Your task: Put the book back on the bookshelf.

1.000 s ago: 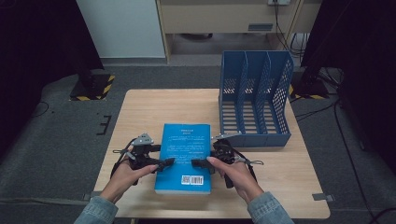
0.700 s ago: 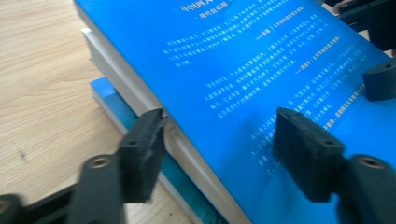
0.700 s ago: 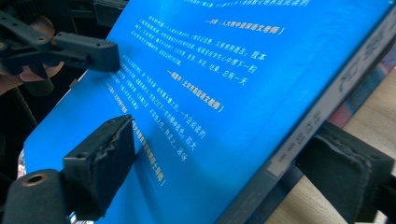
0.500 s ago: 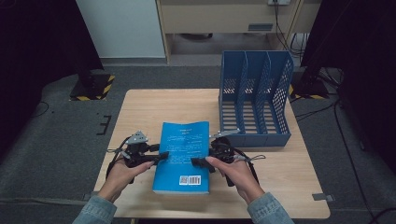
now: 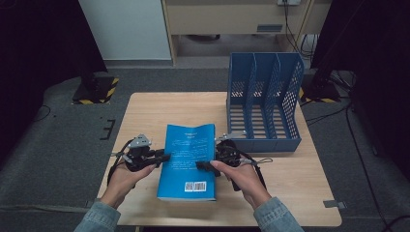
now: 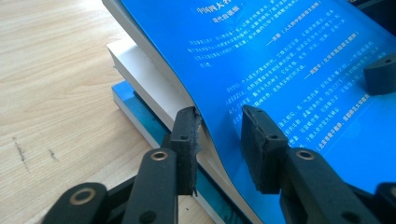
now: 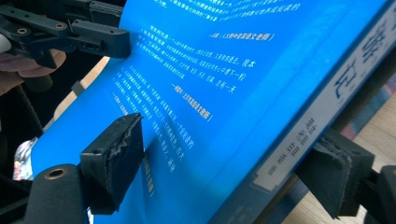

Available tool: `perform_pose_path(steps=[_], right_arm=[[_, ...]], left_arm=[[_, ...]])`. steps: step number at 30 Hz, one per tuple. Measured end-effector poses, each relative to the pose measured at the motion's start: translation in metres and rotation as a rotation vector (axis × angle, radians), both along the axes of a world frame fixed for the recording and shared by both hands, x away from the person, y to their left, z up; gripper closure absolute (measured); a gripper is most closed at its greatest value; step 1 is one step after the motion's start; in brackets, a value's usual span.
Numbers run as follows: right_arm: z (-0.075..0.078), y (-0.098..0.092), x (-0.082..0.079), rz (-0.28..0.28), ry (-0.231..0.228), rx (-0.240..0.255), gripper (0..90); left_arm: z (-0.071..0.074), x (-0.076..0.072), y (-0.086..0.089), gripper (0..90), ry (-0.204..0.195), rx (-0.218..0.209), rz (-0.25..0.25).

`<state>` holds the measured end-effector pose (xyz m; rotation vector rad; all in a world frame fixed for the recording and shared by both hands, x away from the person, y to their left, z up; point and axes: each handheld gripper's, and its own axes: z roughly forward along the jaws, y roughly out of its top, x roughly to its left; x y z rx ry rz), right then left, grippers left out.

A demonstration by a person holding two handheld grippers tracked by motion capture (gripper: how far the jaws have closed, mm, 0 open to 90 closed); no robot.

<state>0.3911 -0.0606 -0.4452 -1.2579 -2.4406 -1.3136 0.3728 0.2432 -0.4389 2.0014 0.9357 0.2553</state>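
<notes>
A blue softcover book [image 5: 188, 159] lies lengthwise on the wooden table [image 5: 154, 111], barcode end toward the person. My left gripper [image 5: 163, 157] is at its left edge. In the left gripper view, the open jaws [image 6: 219, 126] straddle the lifted cover [image 6: 289, 56] and a few pages, one pad under them and one above. My right gripper [image 5: 202, 165] is at the right, spine side. In the right gripper view, it [image 7: 226, 161] clamps the book [image 7: 224, 93], one pad on the cover and one under the spine. The left gripper [image 7: 93, 32] is visible across the cover.
A blue slotted file organiser [image 5: 263, 101] with three compartments stands on the table's back right, just beyond the right gripper. The table's left and far parts are bare wood. A dark floor surrounds the table, and cables trail from both grippers.
Both hands have shifted slightly away from the person along the book's edges. The book lies in almost the same place.
</notes>
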Motion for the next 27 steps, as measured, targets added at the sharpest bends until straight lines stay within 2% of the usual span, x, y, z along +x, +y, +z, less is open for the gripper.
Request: perform_pose_path(steps=[3,9,11,12,14,17,19,27], right_arm=[[0.001,0.001,0.0,0.003,-0.011,0.01,23.1],[0.004,0.005,0.003,0.016,-0.019,0.041,29.8],[0.005,0.007,0.004,0.022,-0.017,0.046,31.2],[0.005,0.012,0.005,0.057,0.003,0.043,32.6],[0.006,0.013,0.006,0.065,0.004,0.033,33.3],[0.006,0.012,0.006,0.067,0.007,0.045,35.9],[0.008,0.011,0.006,0.067,-0.004,0.065,38.2],[0.025,0.014,0.016,0.078,-0.09,0.034,41.4]], left_arm=[[0.0,0.001,0.002,70.6,0.011,-0.007,0.001],[0.005,0.002,0.004,74.8,0.022,0.012,-0.007],[0.004,0.002,0.004,75.5,0.02,0.008,-0.009],[0.005,0.002,0.004,76.1,0.019,0.011,-0.007],[0.005,0.003,0.005,76.9,0.03,-0.004,-0.006],[0.007,0.002,0.005,77.9,0.032,-0.004,-0.007],[0.009,0.003,0.007,78.6,0.024,-0.002,-0.012],[0.028,0.012,0.008,81.1,-0.009,0.012,-0.002]])
